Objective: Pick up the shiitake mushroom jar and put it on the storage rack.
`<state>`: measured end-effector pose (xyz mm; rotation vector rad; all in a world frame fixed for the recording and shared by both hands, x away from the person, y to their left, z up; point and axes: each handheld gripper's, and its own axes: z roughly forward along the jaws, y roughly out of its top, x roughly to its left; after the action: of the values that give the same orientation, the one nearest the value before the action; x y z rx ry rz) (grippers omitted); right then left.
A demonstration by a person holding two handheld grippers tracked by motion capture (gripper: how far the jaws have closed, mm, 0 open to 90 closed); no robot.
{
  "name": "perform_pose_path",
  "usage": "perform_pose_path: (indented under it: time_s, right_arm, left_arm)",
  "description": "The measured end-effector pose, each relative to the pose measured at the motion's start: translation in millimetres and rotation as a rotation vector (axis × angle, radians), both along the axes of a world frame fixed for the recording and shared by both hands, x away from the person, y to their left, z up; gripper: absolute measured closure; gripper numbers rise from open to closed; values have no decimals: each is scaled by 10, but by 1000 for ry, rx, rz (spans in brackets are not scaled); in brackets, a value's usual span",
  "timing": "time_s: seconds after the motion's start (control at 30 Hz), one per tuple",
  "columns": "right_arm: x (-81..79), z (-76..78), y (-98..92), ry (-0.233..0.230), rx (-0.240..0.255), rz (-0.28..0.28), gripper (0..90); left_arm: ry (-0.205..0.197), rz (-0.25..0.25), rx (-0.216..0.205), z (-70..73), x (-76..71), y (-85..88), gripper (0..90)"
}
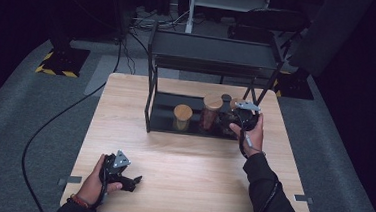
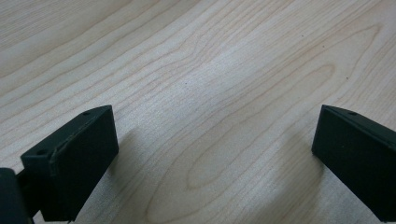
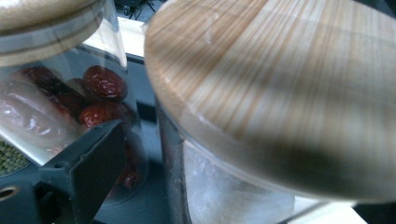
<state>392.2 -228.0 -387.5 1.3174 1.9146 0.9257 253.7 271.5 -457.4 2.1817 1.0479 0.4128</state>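
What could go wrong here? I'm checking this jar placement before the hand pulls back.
The right gripper stands open close around the rightmost jar on the rack's lower shelf; pulling back crookedly might catch its wooden lid and tip it. The jar of red fruit stands right beside it, so a nudge could knock them together.

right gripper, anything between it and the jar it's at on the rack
Nothing visible does. The right gripper is already at the wooden-lidded jar, jaws open around it. The jar of red dates stands close beside it on the black rack.
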Motion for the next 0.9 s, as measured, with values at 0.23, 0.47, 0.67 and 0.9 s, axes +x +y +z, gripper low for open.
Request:
perform_pose_path:
  time_s: [0.23, 0.47, 0.67, 0.9]
  right_arm:
    - [-7, -5, 0, -2, -33, 23, 21]
    - [-29, -16, 0, -8, -51, 32, 21]
    - [-59, -32, -33, -15, -27, 30, 22]
    - [-78, -38, -47, -20, -21, 32, 22]
  left_arm:
    - [0, 0, 0, 0, 0, 0, 2]
    - [0, 0, 0, 0, 0, 0, 2]
    - [0, 0, 0, 0, 0, 0, 2]
    - [0, 0, 0, -1, 0, 1, 2]
